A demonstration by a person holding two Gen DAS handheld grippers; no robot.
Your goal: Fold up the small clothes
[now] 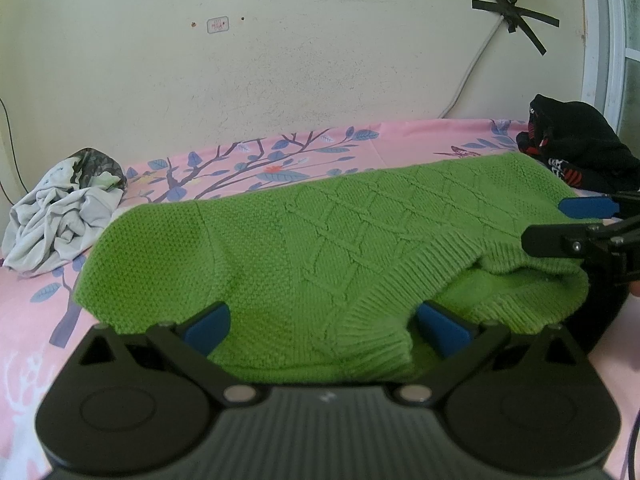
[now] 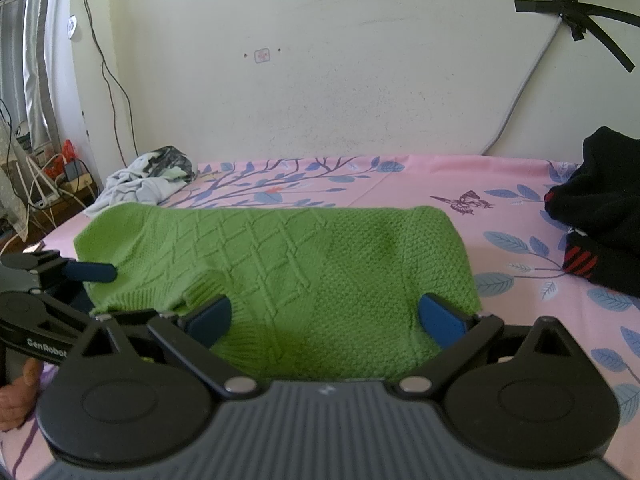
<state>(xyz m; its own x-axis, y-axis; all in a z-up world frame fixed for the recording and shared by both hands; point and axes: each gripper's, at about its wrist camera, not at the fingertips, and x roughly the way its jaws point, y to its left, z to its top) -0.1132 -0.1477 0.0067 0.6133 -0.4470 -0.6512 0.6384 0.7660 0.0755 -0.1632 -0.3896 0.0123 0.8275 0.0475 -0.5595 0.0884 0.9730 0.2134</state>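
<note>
Two tools, left [image 1: 324, 330] and right [image 2: 324, 322], gape wide, empty, at the near hem of the green sweater [image 1: 320, 248] on the bed [image 2: 460, 184]. Pinch both layers evenly before lifting.

A pink bed sheet [image 2: 420, 184] with blue leaves and a butterfly [image 2: 464, 201] covers the bed. A crumpled grey cloth [image 1: 60, 220] lies near the wall on one side. A black cloth pile [image 2: 600, 216] with red stripes sits on the other side. Black tape [image 1: 516, 14] holds a grey cable [image 1: 468, 76] on the pale wall [image 1: 300, 80].
</note>
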